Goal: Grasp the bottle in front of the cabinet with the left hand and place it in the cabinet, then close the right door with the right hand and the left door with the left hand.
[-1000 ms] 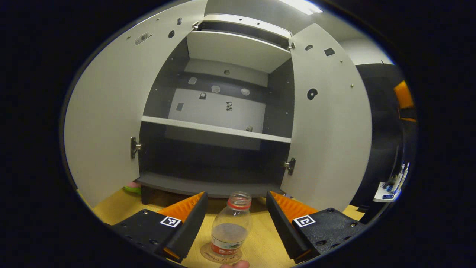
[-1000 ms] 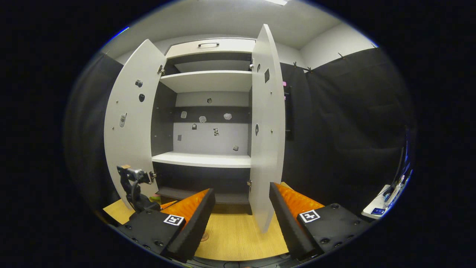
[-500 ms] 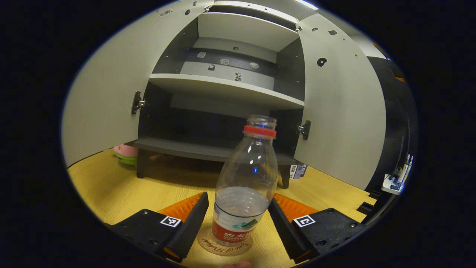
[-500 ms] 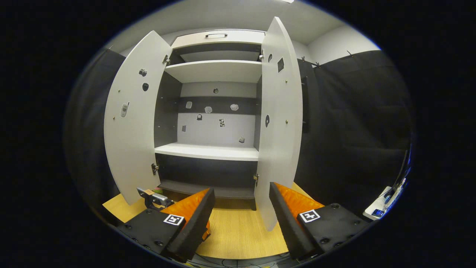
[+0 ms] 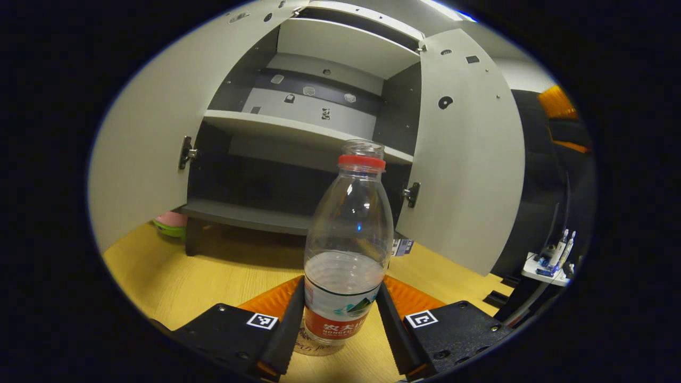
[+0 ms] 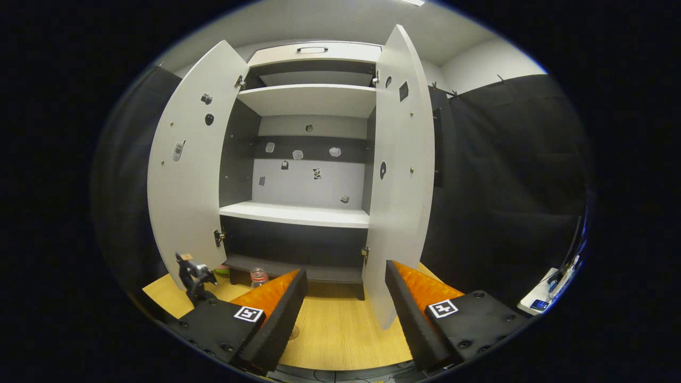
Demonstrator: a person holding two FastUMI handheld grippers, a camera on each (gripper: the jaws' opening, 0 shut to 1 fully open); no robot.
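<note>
The bottle (image 5: 346, 250) stands upright on the bench (image 5: 213, 276) before the cabinet (image 5: 298, 159), straight ahead between the fingers of the left hand-held gripper (image 5: 340, 319), which touch its lower sides; the right hand-held gripper (image 6: 346, 308) is open and empty.

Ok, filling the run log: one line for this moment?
left gripper: shut on bottle | right gripper: open | cabinet doors: open
</note>
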